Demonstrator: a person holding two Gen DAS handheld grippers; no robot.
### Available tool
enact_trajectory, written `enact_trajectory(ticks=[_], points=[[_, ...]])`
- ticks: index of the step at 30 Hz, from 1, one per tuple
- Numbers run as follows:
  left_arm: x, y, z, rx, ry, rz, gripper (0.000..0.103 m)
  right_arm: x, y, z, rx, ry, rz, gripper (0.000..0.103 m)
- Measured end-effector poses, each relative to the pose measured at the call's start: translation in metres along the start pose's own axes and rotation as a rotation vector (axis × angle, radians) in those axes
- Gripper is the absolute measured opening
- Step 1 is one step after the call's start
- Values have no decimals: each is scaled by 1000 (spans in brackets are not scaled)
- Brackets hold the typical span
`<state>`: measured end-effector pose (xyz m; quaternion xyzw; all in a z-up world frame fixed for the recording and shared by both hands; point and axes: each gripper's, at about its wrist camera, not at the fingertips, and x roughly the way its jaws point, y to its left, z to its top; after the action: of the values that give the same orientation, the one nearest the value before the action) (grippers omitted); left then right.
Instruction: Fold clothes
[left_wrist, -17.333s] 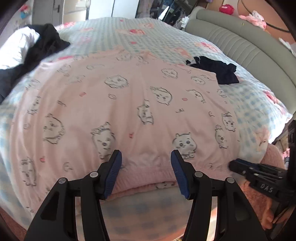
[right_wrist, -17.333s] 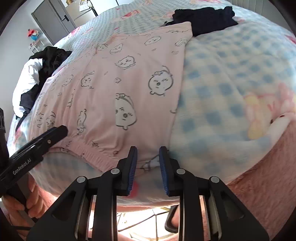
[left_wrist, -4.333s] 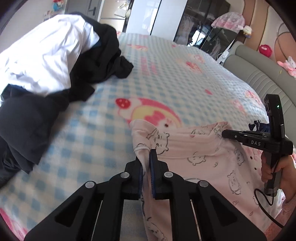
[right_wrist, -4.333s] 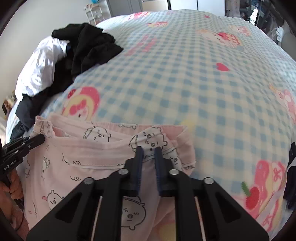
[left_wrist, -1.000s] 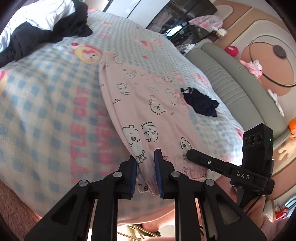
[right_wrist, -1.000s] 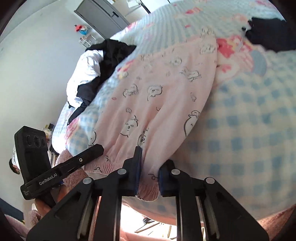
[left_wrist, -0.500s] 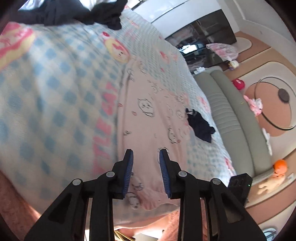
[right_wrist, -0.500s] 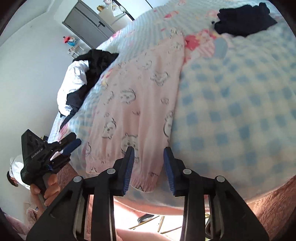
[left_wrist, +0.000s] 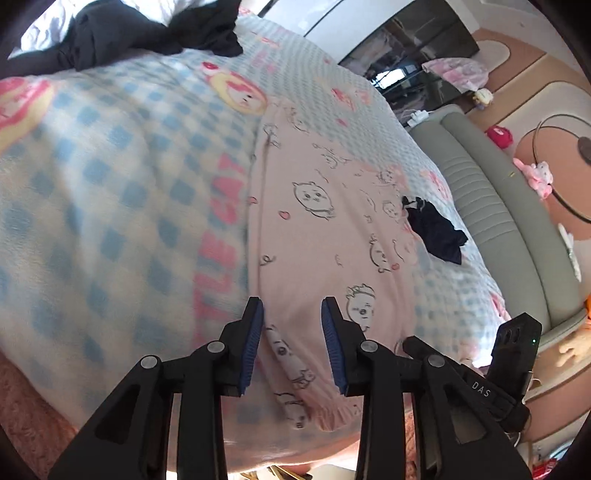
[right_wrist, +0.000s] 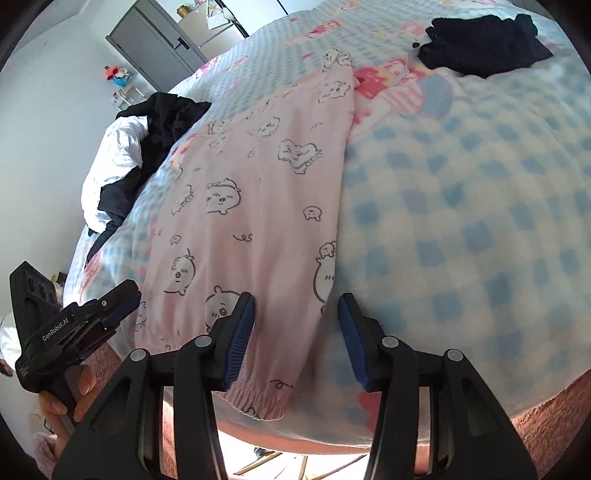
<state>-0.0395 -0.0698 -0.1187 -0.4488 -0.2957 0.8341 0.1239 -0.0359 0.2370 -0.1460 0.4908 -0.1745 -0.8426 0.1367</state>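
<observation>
Pink pyjama trousers with a cartoon print lie as a long strip on the blue checked blanket, their cuffed hem at the bed's near edge. My left gripper hovers over the hem end; its jaws are opening and the pads do not press the cloth. In the right wrist view my right gripper stands over the trousers near their right edge, its jaws also opening, nothing pinched. Each gripper shows in the other's view: the right gripper and the left gripper, held in a hand.
A small black garment lies on the bed beyond the trousers. A heap of black and white clothes sits at the far left. A grey padded headboard runs along the right. The blanket's edge and pink bedding are just below the grippers.
Both grippers were shut on the trousers' hem a second ago. They have let go and their jaws have widened; the trousers now rest flat on the blanket. Both hands sank a little.
</observation>
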Motion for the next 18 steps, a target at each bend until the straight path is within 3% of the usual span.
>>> enact_trajectory(ticks=[3,5,7,10,12,13,14,16,18], points=[[18,-2,-7,14,69,63,35,4,2,-1,-12,15,-7,48],[16,-3,-9,43,54,163,10,9,-2,-5,-3,39,-19,46],[7,-1,-10,62,23,239,10,6,-8,-5,16,27,-24,41],[-8,7,-7,6,-23,202,10,-6,-11,0,20,-17,-89,40],[-19,4,-7,7,-57,131,11,-18,-13,5,37,-66,-95,42],[-24,2,-7,23,-66,92,15,-23,-14,8,49,-96,-90,44],[-24,-3,-9,47,-69,70,27,-24,-15,10,54,-101,-80,50],[-12,-13,-10,92,-36,86,38,-20,-15,12,58,-87,-62,51],[-4,-6,-9,68,-17,172,38,-8,-11,8,32,-29,-66,51]])
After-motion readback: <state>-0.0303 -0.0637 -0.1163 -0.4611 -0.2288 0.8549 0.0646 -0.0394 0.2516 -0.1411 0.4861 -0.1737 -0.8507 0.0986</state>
